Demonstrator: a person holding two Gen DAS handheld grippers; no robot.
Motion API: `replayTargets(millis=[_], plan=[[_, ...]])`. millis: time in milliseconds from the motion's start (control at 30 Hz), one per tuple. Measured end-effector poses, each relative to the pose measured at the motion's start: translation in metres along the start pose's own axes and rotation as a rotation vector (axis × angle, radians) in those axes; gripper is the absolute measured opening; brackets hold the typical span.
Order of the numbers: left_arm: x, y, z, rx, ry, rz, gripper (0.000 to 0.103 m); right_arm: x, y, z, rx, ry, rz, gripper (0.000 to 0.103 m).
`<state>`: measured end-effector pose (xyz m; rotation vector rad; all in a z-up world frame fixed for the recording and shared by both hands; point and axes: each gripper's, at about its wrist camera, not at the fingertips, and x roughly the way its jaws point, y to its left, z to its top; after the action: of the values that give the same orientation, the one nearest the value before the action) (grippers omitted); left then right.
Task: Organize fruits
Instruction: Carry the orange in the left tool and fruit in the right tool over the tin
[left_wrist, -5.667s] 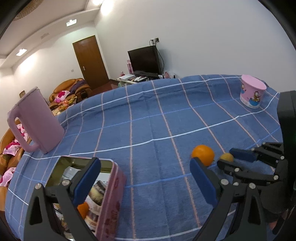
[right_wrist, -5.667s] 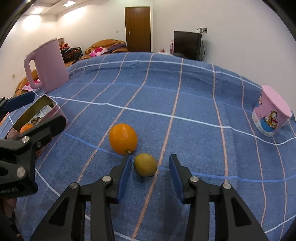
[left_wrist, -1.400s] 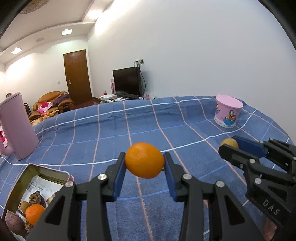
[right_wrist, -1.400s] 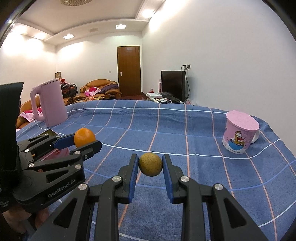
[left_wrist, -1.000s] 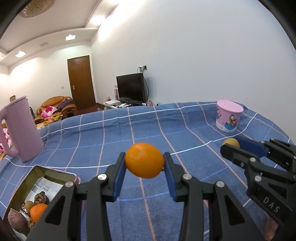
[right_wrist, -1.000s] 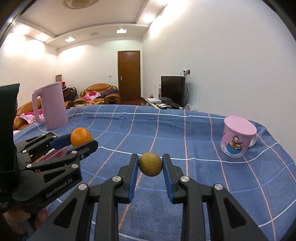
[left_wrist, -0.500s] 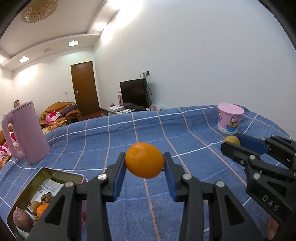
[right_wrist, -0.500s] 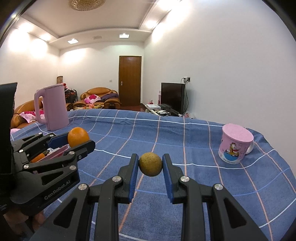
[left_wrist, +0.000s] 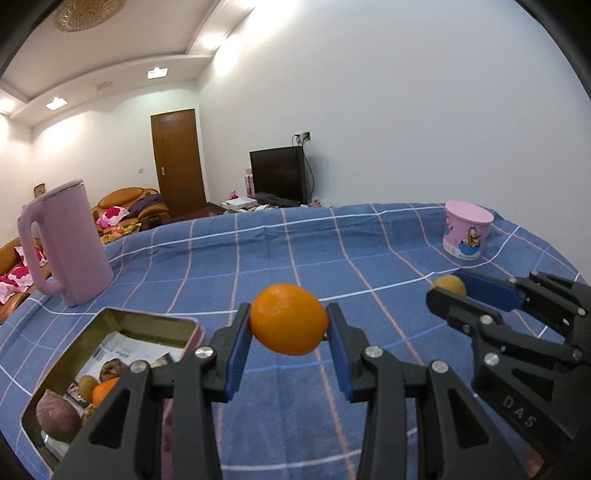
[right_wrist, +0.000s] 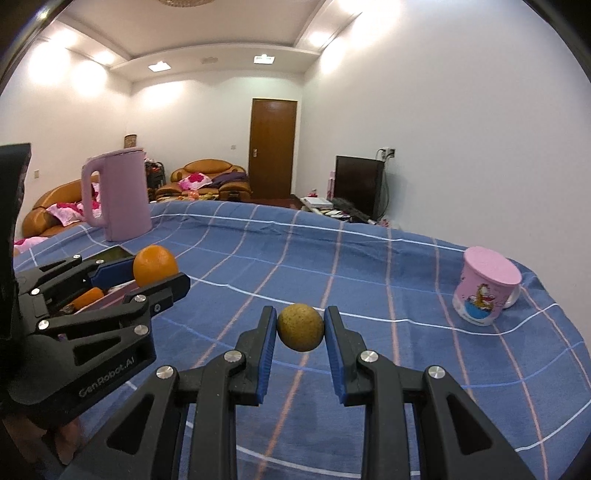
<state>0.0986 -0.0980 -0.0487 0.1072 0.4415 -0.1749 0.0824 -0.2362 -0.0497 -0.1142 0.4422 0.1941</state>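
Note:
My left gripper is shut on an orange and holds it in the air above the blue checked tablecloth. Down to its left lies an open pink tin with several fruits inside. My right gripper is shut on a small yellow-brown round fruit, also off the cloth. In the right wrist view the left gripper with its orange hangs at the left, above the tin. In the left wrist view the right gripper shows at the right with its fruit.
A tall pink jug stands at the far left of the table beyond the tin. A pink cartoon cup stands upside down at the far right. Behind the table are sofas, a door and a television.
Both grippers have drifted left with their fruits still held. The tin now sits nearer the left gripper and shows more fully, and the jug has shifted right in view.

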Motion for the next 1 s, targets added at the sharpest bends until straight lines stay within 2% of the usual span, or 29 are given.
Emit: replayTargets(millis=[400,667,1000], plan=[[-0.030,0.047,-0.006,-0.039,-0.007,0.067,0.042,0.008,0.046,0.010,-0.029,0.002,0.107,0.028],[-0.050,0.091,-0.011,-0.086,0.018,0.144,0.042,0.009,0.077,0.026,-0.027,-0.014,0.201,0.028],[-0.061,0.127,-0.023,-0.127,0.045,0.210,0.042,0.012,0.122,0.042,-0.071,-0.023,0.289,0.028]])
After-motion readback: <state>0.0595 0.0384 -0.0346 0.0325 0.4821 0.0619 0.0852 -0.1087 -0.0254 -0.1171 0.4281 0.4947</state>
